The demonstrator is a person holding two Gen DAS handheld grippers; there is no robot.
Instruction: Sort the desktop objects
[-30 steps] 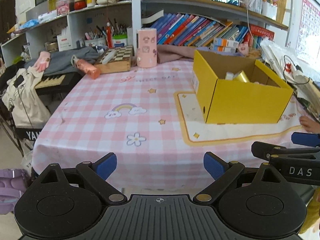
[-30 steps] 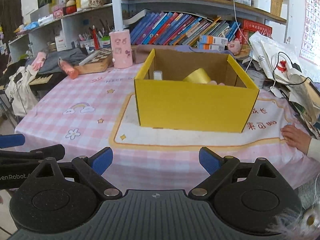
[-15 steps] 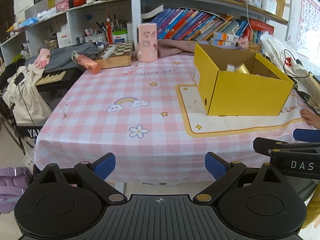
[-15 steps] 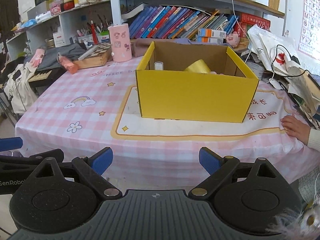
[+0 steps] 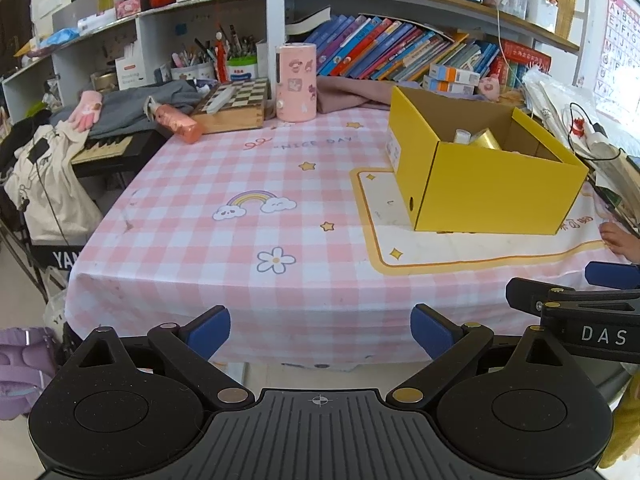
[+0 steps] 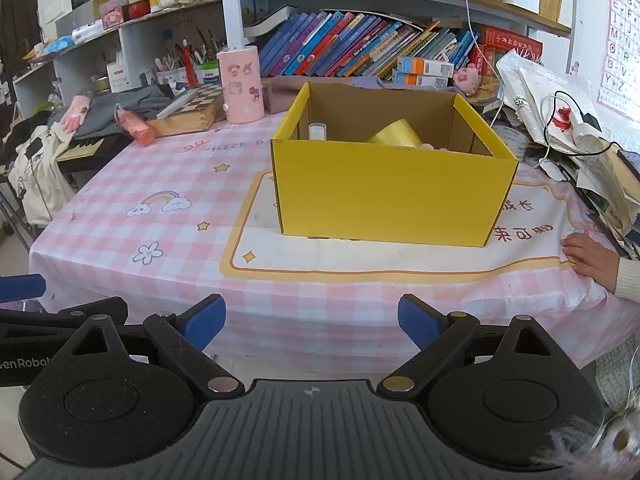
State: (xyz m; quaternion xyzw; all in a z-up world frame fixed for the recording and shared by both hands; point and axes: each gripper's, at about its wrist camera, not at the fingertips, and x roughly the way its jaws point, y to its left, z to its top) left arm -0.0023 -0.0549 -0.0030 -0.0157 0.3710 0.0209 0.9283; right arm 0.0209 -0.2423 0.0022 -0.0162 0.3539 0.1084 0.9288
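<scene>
Both the left gripper (image 5: 320, 330) and right gripper (image 6: 311, 320) hang spread and empty off the table's near edge, the yellow box (image 6: 394, 196) near its right edge already holding items, so the sorting looks finished.

Checked table (image 5: 248, 280) bearing yellow box (image 5: 492, 200)

Yellow box (image 6: 394, 192): near wall is hiding most contents; only tops of a white-capped bottle (image 6: 318, 131) and a yellow roll (image 6: 396, 136) are showing. Right of the box, a hand (image 6: 588, 256) is being cropped at the sleeve. Book spines behind the box are reading too small.
</scene>
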